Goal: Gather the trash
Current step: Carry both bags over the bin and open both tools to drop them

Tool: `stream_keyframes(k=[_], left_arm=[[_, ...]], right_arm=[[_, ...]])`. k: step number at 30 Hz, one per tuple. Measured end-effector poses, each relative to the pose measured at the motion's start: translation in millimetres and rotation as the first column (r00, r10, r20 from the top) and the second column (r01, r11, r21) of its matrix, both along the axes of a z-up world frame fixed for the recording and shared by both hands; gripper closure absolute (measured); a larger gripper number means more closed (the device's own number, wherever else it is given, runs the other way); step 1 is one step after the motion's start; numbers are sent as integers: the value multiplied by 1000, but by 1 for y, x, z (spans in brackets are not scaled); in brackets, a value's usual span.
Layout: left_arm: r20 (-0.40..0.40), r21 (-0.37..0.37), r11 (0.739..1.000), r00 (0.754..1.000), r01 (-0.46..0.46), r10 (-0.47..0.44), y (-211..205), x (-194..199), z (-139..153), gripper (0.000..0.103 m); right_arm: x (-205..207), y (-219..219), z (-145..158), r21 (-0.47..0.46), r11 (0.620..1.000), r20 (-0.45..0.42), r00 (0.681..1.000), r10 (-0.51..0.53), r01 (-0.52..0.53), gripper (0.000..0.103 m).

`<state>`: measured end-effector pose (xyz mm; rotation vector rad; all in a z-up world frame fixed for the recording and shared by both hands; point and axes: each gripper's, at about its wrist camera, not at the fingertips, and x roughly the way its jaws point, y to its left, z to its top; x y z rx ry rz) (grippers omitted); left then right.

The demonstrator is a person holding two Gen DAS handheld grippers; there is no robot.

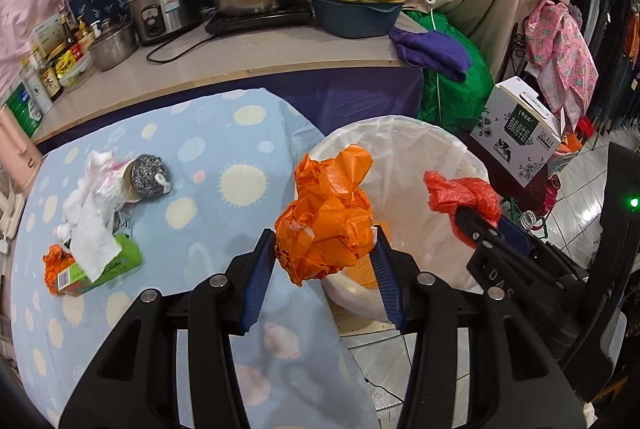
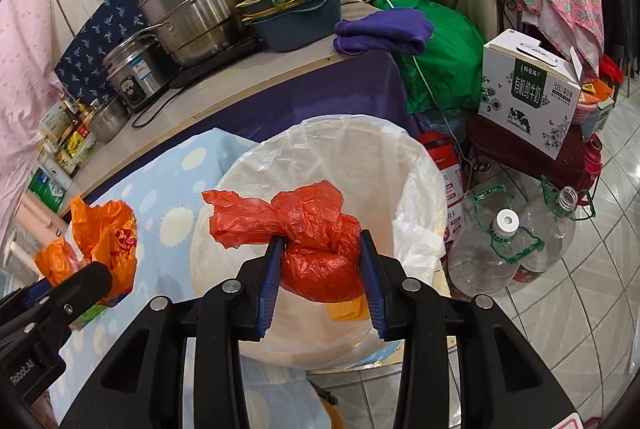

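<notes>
The left tongs (image 1: 324, 253) pinch an orange bag (image 1: 326, 217), half-closed, at the bin's (image 1: 432, 133) nine o'clock rim. The right tongs (image 2: 322, 257) clamp a red bag (image 2: 316, 241) over its mouth, seemingly poised to drop. More scraps (image 1: 92, 197) litter the surface (image 1: 208, 229).

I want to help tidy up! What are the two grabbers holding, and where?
Left gripper squeezes a crumpled orange bag by its lower half. Right gripper squeezes a knotted red bag around its bulging middle.
</notes>
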<state>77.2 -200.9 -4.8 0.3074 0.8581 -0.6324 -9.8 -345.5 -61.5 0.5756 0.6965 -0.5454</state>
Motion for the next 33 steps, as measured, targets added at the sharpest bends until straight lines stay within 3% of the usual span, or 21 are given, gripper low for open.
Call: stream_keyframes(k=[15,26,33], left_arm=[[2,33,999,1000,14,-14,-31,10,-9,56],[14,41,999,1000,-15,15,-32,13,-10,30],[14,34,999,1000,-25,24,-28,14,-8,29]], right_arm=[[6,-8,-3,6,1000,0,1000,-15,15,64],[2,-12,2,15,999,20,999,-45,45,61],[2,-9,7,6,999,31,999,-45,45,59]])
